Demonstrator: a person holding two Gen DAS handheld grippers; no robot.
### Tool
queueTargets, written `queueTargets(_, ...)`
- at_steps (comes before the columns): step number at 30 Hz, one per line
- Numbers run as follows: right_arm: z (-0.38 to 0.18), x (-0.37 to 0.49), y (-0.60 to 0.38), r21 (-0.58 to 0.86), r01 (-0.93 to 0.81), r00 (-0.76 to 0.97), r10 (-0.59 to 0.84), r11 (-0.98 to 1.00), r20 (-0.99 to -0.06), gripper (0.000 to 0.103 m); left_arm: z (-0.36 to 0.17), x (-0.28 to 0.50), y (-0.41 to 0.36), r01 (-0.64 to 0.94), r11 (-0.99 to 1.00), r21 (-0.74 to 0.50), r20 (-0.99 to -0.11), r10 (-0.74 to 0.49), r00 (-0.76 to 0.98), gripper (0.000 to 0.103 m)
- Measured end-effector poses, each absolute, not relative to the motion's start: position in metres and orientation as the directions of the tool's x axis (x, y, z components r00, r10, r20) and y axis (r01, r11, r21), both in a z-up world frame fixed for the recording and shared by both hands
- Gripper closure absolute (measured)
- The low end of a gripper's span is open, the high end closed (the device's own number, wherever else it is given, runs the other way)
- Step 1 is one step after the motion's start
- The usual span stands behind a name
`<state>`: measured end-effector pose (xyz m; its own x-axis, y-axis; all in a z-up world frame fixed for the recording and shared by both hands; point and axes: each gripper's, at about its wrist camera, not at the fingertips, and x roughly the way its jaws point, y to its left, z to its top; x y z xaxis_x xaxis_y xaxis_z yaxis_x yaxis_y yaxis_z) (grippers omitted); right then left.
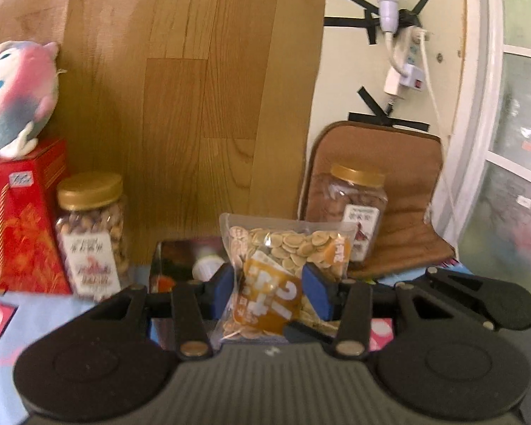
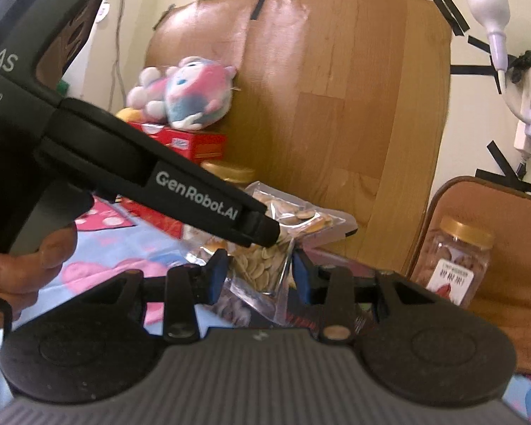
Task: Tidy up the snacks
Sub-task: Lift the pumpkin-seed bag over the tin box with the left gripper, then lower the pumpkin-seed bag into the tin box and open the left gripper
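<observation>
My left gripper (image 1: 270, 292) is shut on a clear bag of pale seeds with an orange label (image 1: 283, 269), held upright above the table. In the right wrist view the same seed bag (image 2: 262, 269) hangs between the blue pads of my right gripper (image 2: 258, 278), which closes on its lower part, while the left gripper's black finger (image 2: 255, 228) comes in from the upper left and grips its top. A gold-lidded jar of nuts (image 1: 92, 233) stands at the left. A second gold-lidded jar (image 1: 354, 209) stands at the right, also in the right wrist view (image 2: 456, 258).
A red gift box (image 1: 21, 219) with a plush toy (image 1: 14, 95) on top stands far left. A dark open tin (image 1: 187, 262) sits behind the bag. A brown cushion (image 1: 407, 191) leans at the right. A wood-pattern board (image 1: 201, 106) backs the scene.
</observation>
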<state>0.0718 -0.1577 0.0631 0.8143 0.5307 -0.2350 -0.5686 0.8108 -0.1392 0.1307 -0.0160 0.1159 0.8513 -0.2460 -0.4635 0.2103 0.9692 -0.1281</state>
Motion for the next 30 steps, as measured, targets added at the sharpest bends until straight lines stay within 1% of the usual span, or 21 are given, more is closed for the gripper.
queueTargets(5,0.059,0.121,-0.156,-0.119,-0.555,0.819,0.516,0.823,-0.249,0.06,0.104,0.181,-0.015,0.203,0.967,-0.156,-0.496,-0.254,0.83,0.06)
queueTargets(9,0.047,0.153,-0.153,-0.1,-0.554,0.81,0.508,0.826,-0.294,0.06,0.083,0.216,-0.013,0.19,0.965,-0.179,-0.551,-0.258,0.794,0.06)
queueTargets(11,0.037,0.167,-0.151,-0.099,-0.549,0.805,0.494,0.83,-0.329,0.057,0.072,0.231,-0.014,0.185,0.966,-0.18,-0.586,-0.257,0.768,0.061)
queueTargets(12,0.034,0.173,-0.15,-0.098,-0.542,0.805,0.483,0.834,-0.345,0.055,0.066,0.237,-0.014,0.184,0.967,-0.176,-0.601,-0.253,0.758,0.061)
queueTargets(13,0.029,0.179,-0.15,-0.091,-0.533,0.805,0.471,0.841,-0.36,0.049,0.062,0.241,-0.014,0.184,0.967,-0.174,-0.611,-0.253,0.751,0.061)
queueTargets(14,0.025,0.183,-0.152,-0.07,-0.532,0.799,0.474,0.844,-0.37,0.045,0.058,0.244,-0.015,0.182,0.969,-0.17,-0.616,-0.248,0.747,0.058)
queueTargets(16,0.02,0.185,-0.159,-0.03,-0.514,0.807,0.471,0.857,-0.356,0.032,0.053,0.246,-0.015,0.192,0.965,-0.179,-0.612,-0.262,0.746,0.053)
queueTargets(18,0.018,0.185,-0.164,-0.019,-0.497,0.819,0.461,0.868,-0.342,0.026,0.051,0.247,-0.015,0.192,0.964,-0.185,-0.606,-0.266,0.749,0.052)
queueTargets(23,0.017,0.183,-0.168,-0.023,-0.482,0.83,0.448,0.876,-0.333,0.025,0.055,0.247,-0.017,0.174,0.97,-0.17,-0.609,-0.242,0.756,0.051)
queueTargets(30,0.03,0.166,-0.163,-0.054,-0.475,0.845,0.438,0.878,-0.306,0.025,0.086,0.212,-0.01,0.152,0.979,-0.138,-0.557,-0.204,0.805,0.051)
